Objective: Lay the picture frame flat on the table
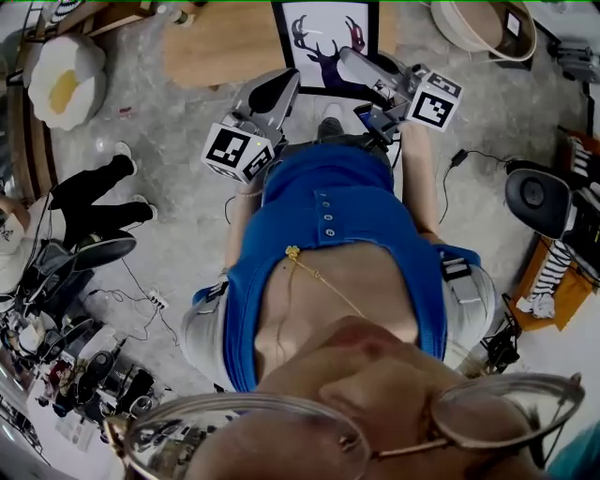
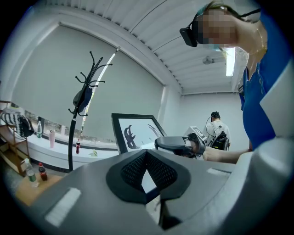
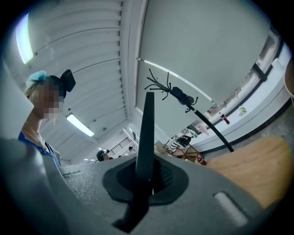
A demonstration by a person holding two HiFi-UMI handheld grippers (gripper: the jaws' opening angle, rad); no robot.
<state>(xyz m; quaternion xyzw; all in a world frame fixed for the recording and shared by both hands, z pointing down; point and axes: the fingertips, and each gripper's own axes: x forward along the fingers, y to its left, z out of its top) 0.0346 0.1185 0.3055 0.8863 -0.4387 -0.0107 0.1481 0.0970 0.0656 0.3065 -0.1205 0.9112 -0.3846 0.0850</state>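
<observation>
The right gripper [image 1: 350, 64] has its fingers pinching the right edge of the picture frame [image 1: 325, 28], which shows edge-on as a thin dark strip in the right gripper view. The frame, carrying a deer print, stands near upright over the near edge of the wooden tabletop [image 1: 220, 47]; contact with the tabletop cannot be determined. The left gripper [image 1: 284, 84] has its fingers pressed together, tips just beside the frame's lower left corner, with no grip on it visible.

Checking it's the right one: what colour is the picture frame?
Black picture frame, best in head view.
</observation>
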